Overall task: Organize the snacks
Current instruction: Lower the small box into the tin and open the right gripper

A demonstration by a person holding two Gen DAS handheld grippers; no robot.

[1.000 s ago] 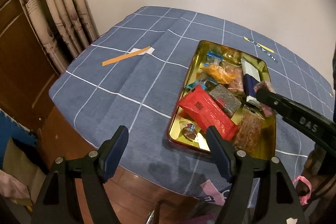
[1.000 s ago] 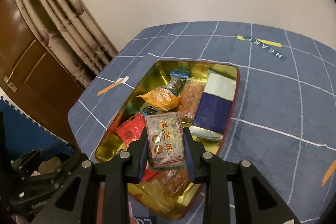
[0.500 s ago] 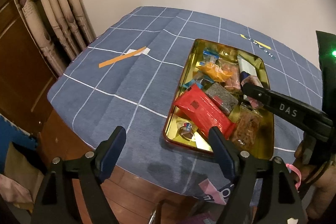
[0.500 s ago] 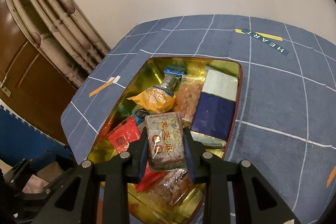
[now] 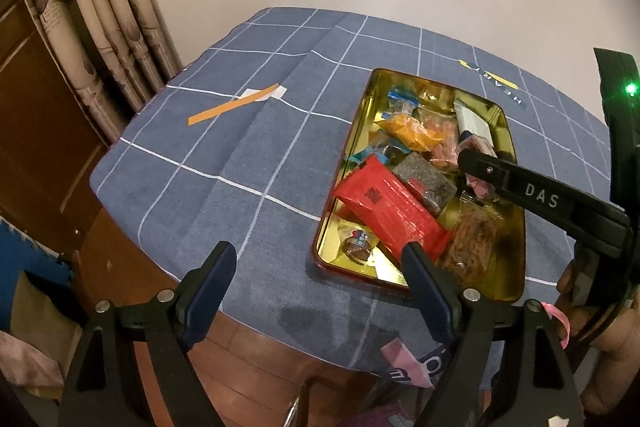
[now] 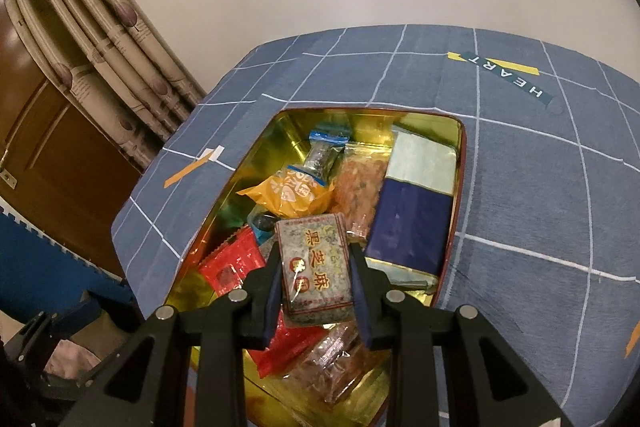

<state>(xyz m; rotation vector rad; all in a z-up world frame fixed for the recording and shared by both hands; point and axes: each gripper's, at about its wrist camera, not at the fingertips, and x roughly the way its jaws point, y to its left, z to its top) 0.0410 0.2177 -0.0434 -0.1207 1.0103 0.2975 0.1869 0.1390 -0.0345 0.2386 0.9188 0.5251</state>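
Note:
A gold tin tray (image 5: 516,259) (image 6: 280,131) sits on the blue checked tablecloth and holds several snack packets. My right gripper (image 6: 316,267) is shut on a grey black-sesame bar (image 6: 314,267) and holds it above the tray's near half. In the left wrist view the right gripper's arm (image 5: 536,193) reaches over the tray from the right. In the tray lie a red packet (image 5: 384,211), a second sesame bar (image 5: 424,183), an orange packet (image 6: 288,195) and a navy box (image 6: 412,223). My left gripper (image 5: 320,267) is open and empty over the table's near edge, left of the tray.
An orange strip with white tape (image 5: 236,105) lies on the cloth left of the tray. A "HEART" label (image 6: 508,75) is printed at the far side. Curtains (image 5: 100,11) and a wooden door stand at the left. The table edge drops off near me.
My right gripper has lifted the sesame bar a little higher and drawn back over the tray. My left gripper has pulled back slightly from the table, still open.

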